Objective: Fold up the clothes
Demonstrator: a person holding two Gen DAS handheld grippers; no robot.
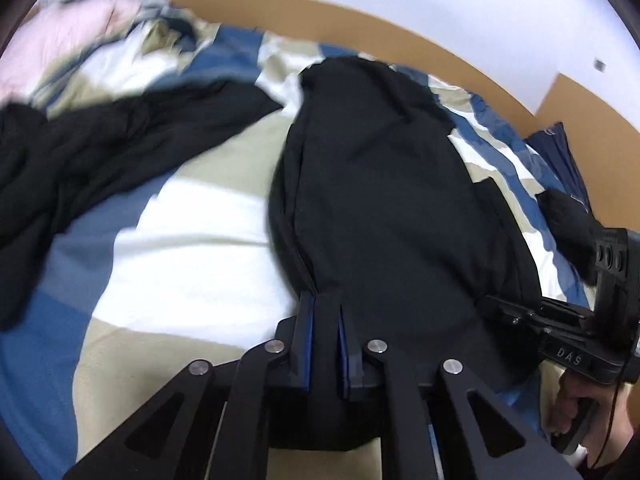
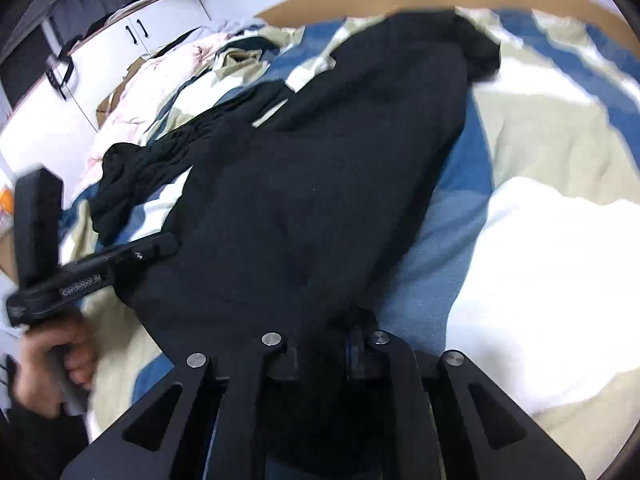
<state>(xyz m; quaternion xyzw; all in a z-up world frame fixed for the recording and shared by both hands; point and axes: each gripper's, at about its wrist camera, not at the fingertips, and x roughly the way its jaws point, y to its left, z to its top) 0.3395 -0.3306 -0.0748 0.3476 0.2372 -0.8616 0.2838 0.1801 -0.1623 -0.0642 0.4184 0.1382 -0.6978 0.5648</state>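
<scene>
A black garment (image 1: 380,180) lies lengthwise on the striped bedcover (image 1: 192,248), stretching away from both grippers. My left gripper (image 1: 324,300) is shut on its near left corner, the cloth bunched between the blue pads. In the right wrist view the same garment (image 2: 320,160) fills the middle. My right gripper (image 2: 332,328) is shut on its near edge, and cloth hides part of one finger. Each gripper shows in the other's view: the right gripper (image 1: 490,304) at the garment's right corner, the left gripper (image 2: 168,242) at its left edge, held by a hand (image 2: 52,360).
A second black garment (image 1: 100,152) lies crumpled on the left of the bed. A pink quilt (image 1: 60,40) is piled at the far left. A dark blue item (image 1: 560,148) sits by the wooden headboard (image 1: 360,20). A white cabinet (image 2: 100,60) stands beyond the bed.
</scene>
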